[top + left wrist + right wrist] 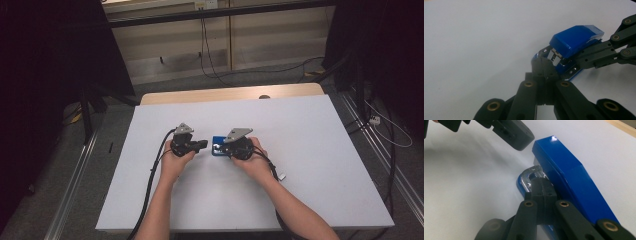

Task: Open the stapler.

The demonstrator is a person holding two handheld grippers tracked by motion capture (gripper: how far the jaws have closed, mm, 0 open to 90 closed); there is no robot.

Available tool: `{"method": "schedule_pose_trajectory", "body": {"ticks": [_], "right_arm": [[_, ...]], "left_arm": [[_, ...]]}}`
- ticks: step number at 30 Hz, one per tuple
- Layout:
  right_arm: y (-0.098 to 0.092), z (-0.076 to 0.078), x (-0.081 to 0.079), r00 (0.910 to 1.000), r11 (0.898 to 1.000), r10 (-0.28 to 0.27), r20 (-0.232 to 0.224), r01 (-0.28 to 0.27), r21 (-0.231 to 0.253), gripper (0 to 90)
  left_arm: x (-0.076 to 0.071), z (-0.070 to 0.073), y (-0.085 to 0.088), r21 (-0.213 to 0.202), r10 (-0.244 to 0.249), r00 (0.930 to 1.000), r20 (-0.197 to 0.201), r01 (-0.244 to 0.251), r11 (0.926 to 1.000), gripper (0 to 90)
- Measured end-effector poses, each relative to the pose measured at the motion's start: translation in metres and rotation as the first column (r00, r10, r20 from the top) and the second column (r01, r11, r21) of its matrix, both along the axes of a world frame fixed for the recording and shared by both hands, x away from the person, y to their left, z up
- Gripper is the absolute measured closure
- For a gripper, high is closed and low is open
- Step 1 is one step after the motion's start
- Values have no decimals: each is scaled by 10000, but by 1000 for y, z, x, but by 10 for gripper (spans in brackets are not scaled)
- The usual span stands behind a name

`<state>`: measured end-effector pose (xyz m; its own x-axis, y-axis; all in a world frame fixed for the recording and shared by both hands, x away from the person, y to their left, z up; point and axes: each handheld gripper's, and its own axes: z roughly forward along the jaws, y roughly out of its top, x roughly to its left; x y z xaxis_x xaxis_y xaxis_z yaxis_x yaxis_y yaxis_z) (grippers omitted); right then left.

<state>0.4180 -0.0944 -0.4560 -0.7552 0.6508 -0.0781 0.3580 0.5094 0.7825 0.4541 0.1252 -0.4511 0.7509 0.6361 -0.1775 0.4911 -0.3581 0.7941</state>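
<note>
High view has your two hands side by side near the middle of the frame, on the white table (310, 150), with the blue stapler (218, 148) lying between them, just left of your right gripper (226, 148). Your left gripper (204, 145) points right toward it, tips close to the stapler's near end.

Left gripper view: your jaws are pressed together with nothing between them, their tips (543, 65) right at the stapler's (574, 42) metal mouth, centre right of frame. I can't tell whether they touch it. The other gripper reaches in from the right edge along the stapler's side.

Right gripper view: your jaws (541, 187) are together at the stapler's (571, 182) chrome front, beside the blue top that runs to the lower right. Whether they pinch the metal I can't tell.
</note>
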Motion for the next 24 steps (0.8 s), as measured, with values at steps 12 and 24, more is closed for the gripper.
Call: {"method": "schedule_pose_trajectory", "body": {"ticks": [12, 24], "right_arm": [[0, 0, 0, 9999, 9999, -82, -67, 82, 94, 900], [-2, -1, 0, 9998, 9995, -155, -144, 159, 290, 900]], "left_arm": [[1, -1, -10, 183, -246, 9997, -46, 247, 9995, 900], [4, -2, -14, 101, -210, 9997, -82, 210, 9997, 900]]}}
